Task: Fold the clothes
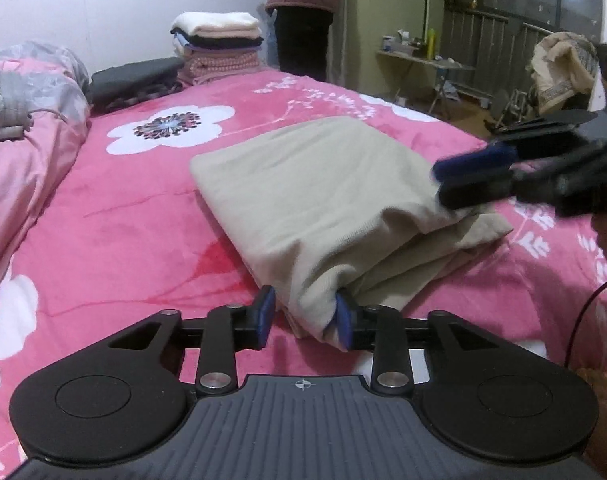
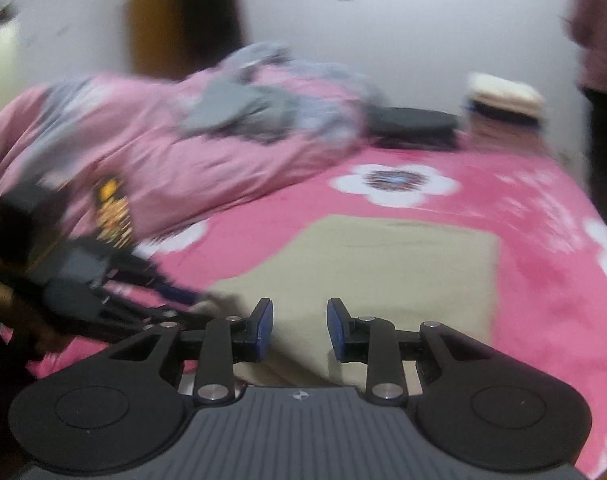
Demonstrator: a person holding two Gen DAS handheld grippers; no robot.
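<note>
Between the blue pads of my left gripper sits the near corner of the folded beige garment, the cloth bunched up and pinched there, so that gripper is closed onto it. From that corner the garment stretches forward and away from me across the pink flowered blanket, its folded layers showing along the edge to the right of my fingers. My right gripper comes in from the right side of the left wrist view, blurred, its tips at the garment's right edge just over the cloth; I cannot tell from there whether they touch it. The right wrist view is smeared, but it shows the right gripper with its pads standing apart and nothing between them, the beige garment lying flat directly beneath and ahead of it. Off to the left of that gripper I see my left gripper reaching onto the garment's corner. Far ahead of the left gripper, at the back of the bed, stands a stack of folded clothes, and a crumpled pink and grey quilt lies well off to its left. A person in a padded jacket stands beyond the bed.
</note>
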